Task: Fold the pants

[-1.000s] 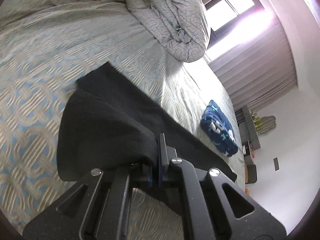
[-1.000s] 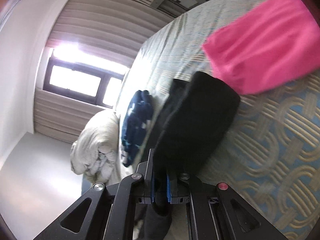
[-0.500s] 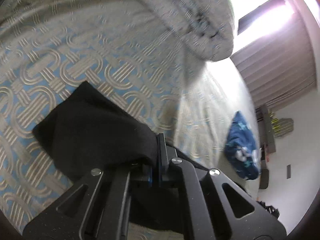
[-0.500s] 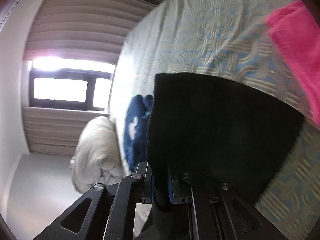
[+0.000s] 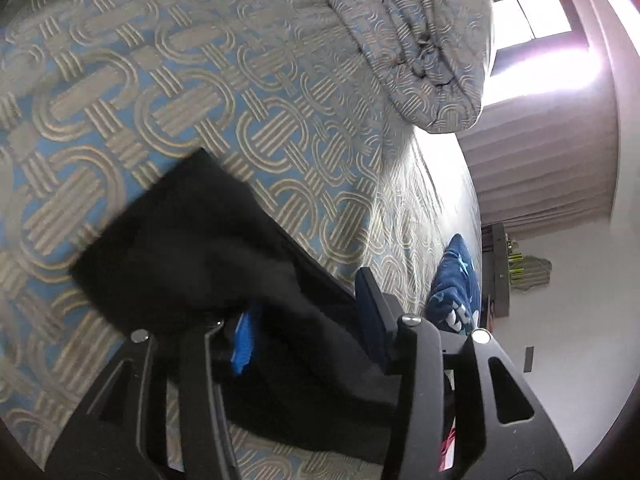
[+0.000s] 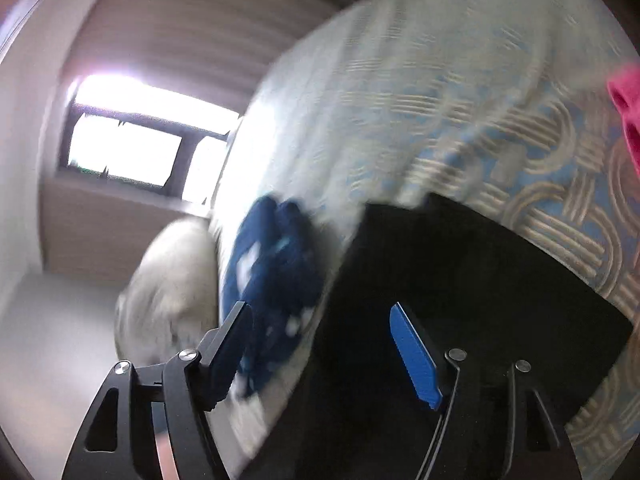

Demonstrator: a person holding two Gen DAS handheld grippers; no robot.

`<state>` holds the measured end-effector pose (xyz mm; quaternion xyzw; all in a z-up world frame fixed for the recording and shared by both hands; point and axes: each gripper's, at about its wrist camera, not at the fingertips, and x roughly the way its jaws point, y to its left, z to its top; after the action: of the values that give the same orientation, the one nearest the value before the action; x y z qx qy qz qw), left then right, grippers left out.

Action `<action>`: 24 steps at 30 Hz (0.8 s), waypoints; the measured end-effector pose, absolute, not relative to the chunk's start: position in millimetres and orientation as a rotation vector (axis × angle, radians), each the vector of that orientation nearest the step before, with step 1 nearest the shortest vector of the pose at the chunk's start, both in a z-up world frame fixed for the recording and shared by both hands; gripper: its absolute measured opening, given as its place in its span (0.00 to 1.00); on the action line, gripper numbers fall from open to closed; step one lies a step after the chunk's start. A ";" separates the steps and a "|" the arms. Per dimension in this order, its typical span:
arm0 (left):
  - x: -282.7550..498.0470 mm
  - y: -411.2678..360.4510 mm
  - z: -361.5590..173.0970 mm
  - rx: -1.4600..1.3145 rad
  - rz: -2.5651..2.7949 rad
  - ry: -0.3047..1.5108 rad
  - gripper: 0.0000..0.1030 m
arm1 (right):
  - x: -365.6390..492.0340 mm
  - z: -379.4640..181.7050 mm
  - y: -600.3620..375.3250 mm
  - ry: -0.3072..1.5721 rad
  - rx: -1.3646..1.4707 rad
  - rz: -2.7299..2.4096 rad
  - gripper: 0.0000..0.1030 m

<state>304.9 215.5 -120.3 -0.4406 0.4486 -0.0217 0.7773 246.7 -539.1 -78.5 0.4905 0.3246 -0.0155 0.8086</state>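
The black pants (image 5: 192, 264) are laid on the patterned bedspread (image 5: 168, 80), folded over into a compact dark slab whose far corner points up the bed in the left wrist view, while in the right wrist view the same cloth (image 6: 480, 292) is seen as a broad flat panel with a fairly straight far edge. The jaws of the left gripper (image 5: 308, 320) have just been opening and are now parted, with a band of black fabric running between them but no longer pinched by the pads. The jaws of the right gripper (image 6: 328, 344) have likewise just been opening and stand well apart, the cloth lying under and between them unclamped. The garment is judged to be light, soft and limp: it will sag and drape from any point by which it is lifted, and stacked layers may slide over one another. A hold is best taken at a folded edge or corner, through all layers at once, one gripper at each end of the same edge so that the fold is carried square. The right view is smeared, so the exact line of the near edge there can only be guessed. A dark blue printed garment (image 5: 456, 292) lies just beside the pants, and a pink cloth (image 6: 628, 108) well apart.
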 end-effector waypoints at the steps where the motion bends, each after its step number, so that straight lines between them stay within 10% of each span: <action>1: 296.4 217.5 -113.1 -0.921 -0.036 0.955 0.58 | 245.6 -73.2 -528.7 0.711 0.994 0.005 0.65; 8: 260.9 228.4 -86.4 -0.721 -0.013 0.908 0.56 | 236.1 -64.8 -386.8 0.893 0.435 0.228 0.27; 12: 260.1 226.8 -96.2 -0.579 0.021 0.943 0.42 | 244.5 -86.2 -332.1 0.964 0.416 0.329 0.27; 24: 245.7 288.8 -154.7 -1.016 -0.127 0.807 0.41 | 266.6 -103.0 -5.2 0.987 0.072 0.818 0.27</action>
<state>245.7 288.8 -154.7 -0.4727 0.3754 -0.0593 0.7951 266.6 -5.2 -103.0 0.0336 0.4604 0.3814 0.8009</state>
